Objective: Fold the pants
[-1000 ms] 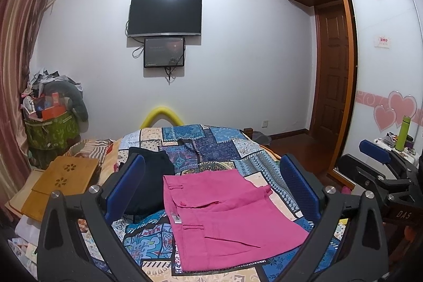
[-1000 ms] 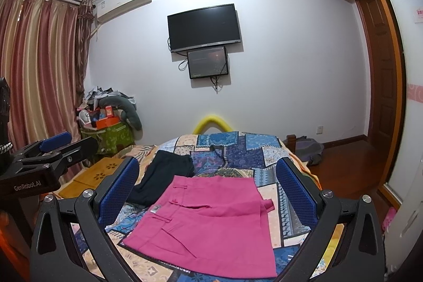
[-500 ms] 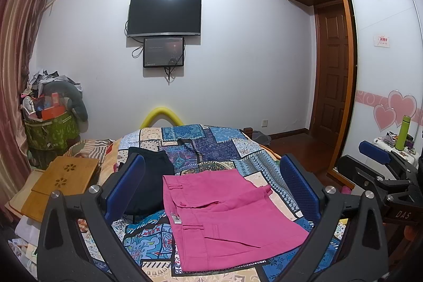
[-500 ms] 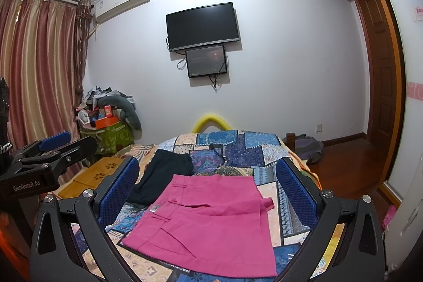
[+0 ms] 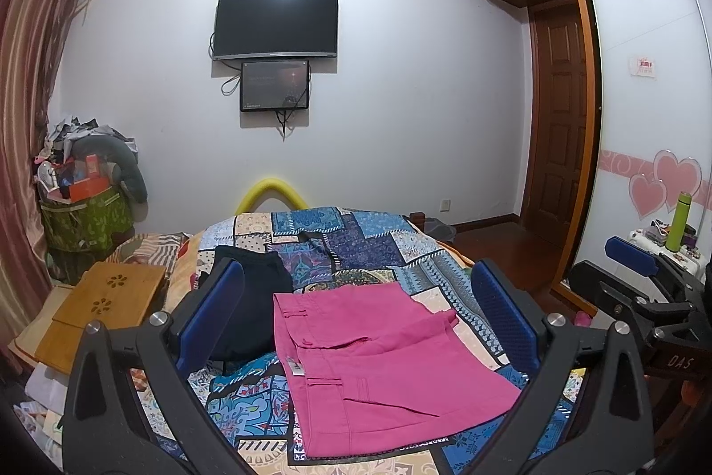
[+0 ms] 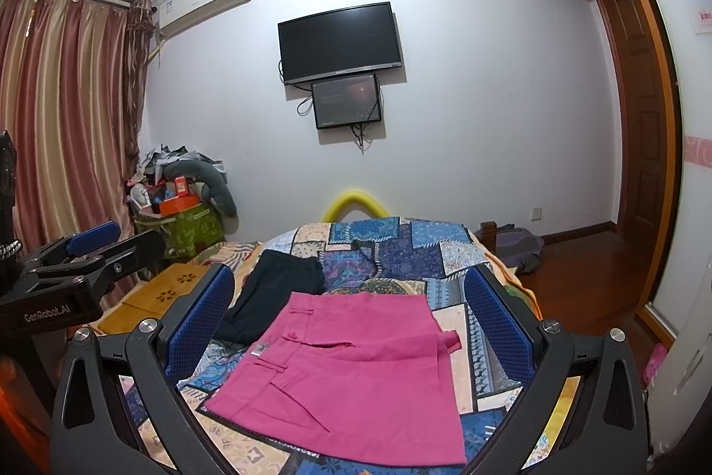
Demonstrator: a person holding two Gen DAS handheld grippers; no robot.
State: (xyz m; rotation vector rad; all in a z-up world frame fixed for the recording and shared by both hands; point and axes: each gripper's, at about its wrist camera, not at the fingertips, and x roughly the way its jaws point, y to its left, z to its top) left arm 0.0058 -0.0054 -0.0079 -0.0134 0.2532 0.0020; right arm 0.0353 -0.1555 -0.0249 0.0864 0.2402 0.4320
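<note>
Pink pants (image 5: 382, 363) lie folded flat on the patchwork bedspread (image 5: 356, 239); they also show in the right wrist view (image 6: 351, 372). My left gripper (image 5: 356, 314) is open and empty, held above and in front of them. My right gripper (image 6: 347, 319) is open and empty, also held above them. Each gripper shows at the side of the other's view, the right gripper (image 5: 641, 270) and the left gripper (image 6: 89, 248).
A dark folded garment (image 5: 249, 297) lies left of the pink pants. A wooden lap tray (image 5: 102, 310) sits left of the bed. A green basket of clutter (image 5: 84, 217) stands by the curtain. A TV (image 5: 276, 25) hangs on the far wall. A door (image 5: 556, 119) is at right.
</note>
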